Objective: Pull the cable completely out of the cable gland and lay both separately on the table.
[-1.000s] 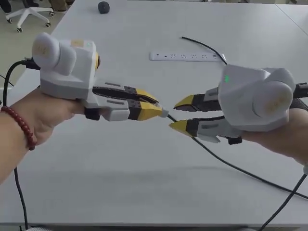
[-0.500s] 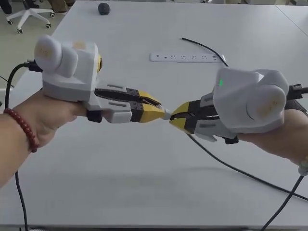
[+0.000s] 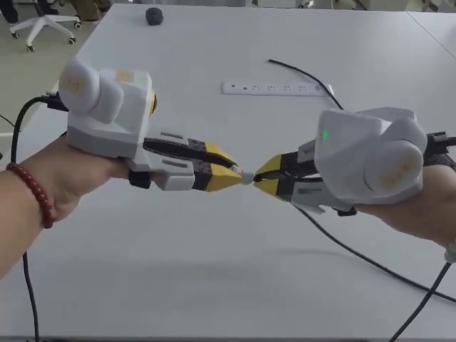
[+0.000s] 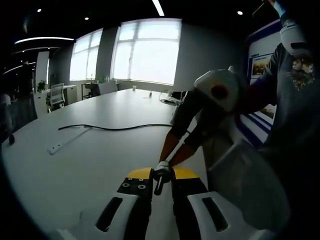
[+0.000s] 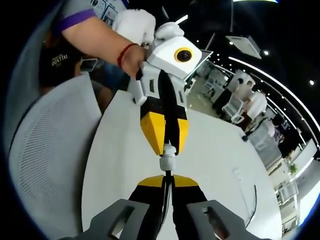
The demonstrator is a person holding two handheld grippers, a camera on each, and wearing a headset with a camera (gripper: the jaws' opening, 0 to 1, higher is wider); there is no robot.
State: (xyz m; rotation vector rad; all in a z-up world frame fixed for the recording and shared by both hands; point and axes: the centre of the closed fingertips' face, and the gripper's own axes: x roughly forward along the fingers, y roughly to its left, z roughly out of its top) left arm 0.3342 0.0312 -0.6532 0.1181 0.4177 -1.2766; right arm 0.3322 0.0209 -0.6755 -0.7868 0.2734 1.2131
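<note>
Holds a gripper in each hand above the grey table [image 3: 178, 271], tips nose to nose. Pinches the cable gland [image 3: 246, 177] with the left gripper [image 3: 229, 171], yellow fingers pressed together on its body. Clamps the black cable [image 3: 342, 242] with the right gripper [image 3: 265, 176], fingers squeezed tight on it just beside the gland's end, cable not yet out of the gland. Lets the rest of the cable trail back from the right fingers, under that hand, down to the table and off toward its near right edge. Wears red beads [image 3: 32, 189] on the left wrist, behind the left fingers. Beyond both sets of fingertips, well apart from them, on the table: a white power strip [image 3: 274, 87] with its own black lead [image 3: 303, 69]; farther again, a small dark lump [image 3: 153, 13]. On a dark shirt [image 5: 60, 61] past the left gripper in the right gripper view, pale lettering, too small to read.
</note>
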